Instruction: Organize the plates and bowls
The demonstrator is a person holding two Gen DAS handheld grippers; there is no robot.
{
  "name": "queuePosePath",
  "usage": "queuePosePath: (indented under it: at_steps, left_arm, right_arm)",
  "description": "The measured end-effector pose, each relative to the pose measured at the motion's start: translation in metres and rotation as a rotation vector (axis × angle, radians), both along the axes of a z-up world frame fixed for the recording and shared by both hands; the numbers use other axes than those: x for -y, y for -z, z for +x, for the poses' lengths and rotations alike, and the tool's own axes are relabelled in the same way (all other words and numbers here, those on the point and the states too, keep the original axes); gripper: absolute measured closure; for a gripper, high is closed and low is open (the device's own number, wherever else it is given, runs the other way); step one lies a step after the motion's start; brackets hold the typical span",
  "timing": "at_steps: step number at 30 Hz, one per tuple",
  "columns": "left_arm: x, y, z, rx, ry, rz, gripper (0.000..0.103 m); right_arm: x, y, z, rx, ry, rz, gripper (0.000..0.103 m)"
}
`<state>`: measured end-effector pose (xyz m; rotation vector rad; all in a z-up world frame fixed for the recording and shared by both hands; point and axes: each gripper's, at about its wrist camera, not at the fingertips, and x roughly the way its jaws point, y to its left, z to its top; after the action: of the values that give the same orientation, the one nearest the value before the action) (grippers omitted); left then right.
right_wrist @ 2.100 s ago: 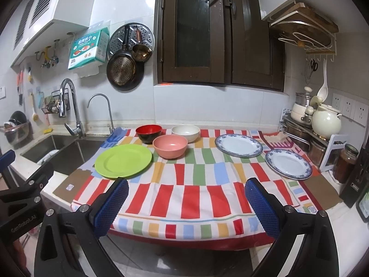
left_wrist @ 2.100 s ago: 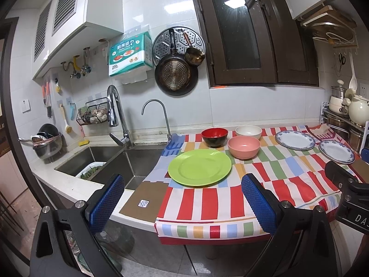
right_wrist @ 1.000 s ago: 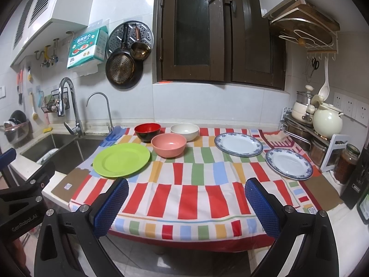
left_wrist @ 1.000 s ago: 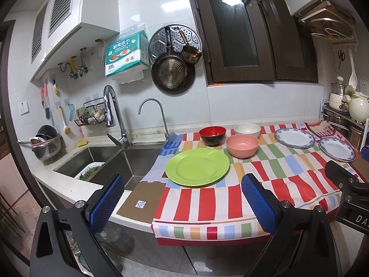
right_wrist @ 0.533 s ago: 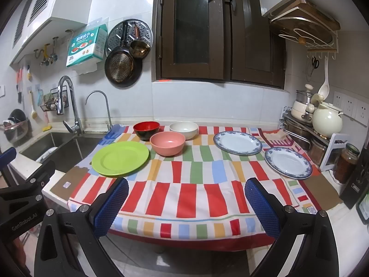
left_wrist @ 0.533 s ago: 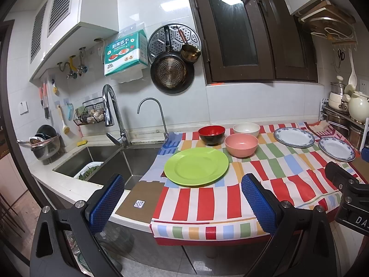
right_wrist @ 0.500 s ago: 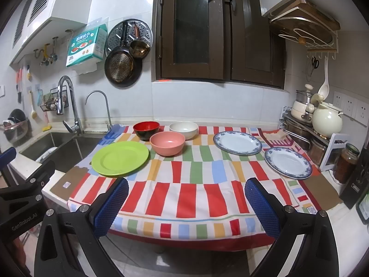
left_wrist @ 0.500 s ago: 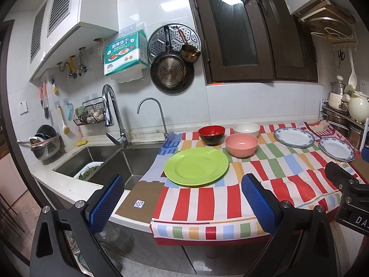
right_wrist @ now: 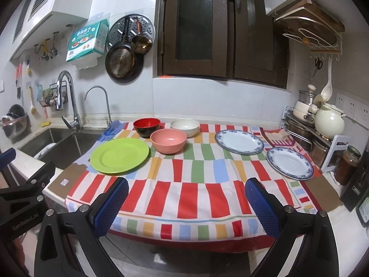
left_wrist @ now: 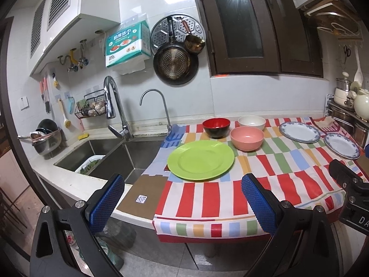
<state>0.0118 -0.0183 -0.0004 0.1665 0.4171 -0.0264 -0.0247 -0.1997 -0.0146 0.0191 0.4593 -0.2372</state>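
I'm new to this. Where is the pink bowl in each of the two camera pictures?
Left wrist view: the pink bowl sits right of centre, just right of the green plate.
Right wrist view: the pink bowl sits left of centre.
Shared landmark: the red-and-black bowl stands just behind it, to its left.

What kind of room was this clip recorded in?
A home kitchen, most likely: a steel sink with faucet, a frying pan hung on the tiled wall, and bowls and plates on a striped cloth.
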Motion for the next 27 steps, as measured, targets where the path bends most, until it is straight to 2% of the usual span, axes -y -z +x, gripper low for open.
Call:
queuePosePath:
  at_steps: [7, 11, 22, 27]
  left_arm:
    - [-0.006, 0.008, 0.032, -0.033, -0.002, 0.0, 0.0]
    - [-0.012, 0.009, 0.059, -0.028, -0.005, 0.025, 0.0]
    - [-0.034, 0.014, 0.16, -0.074, 0.028, 0.084, 0.0]
    - [-0.048, 0.013, 0.201, -0.101, 0.046, 0.089, 0.0]
  right_arm:
    - [-0.006, 0.002, 0.031, -0.011, -0.011, 0.002, 0.001]
    - [-0.013, 0.004, 0.057, -0.018, -0.006, 0.005, 0.001]
    - [-0.036, 0.008, 0.148, -0.047, 0.015, -0.021, 0.001]
    - [-0.046, 0.011, 0.192, -0.095, 0.044, -0.009, 0.001]
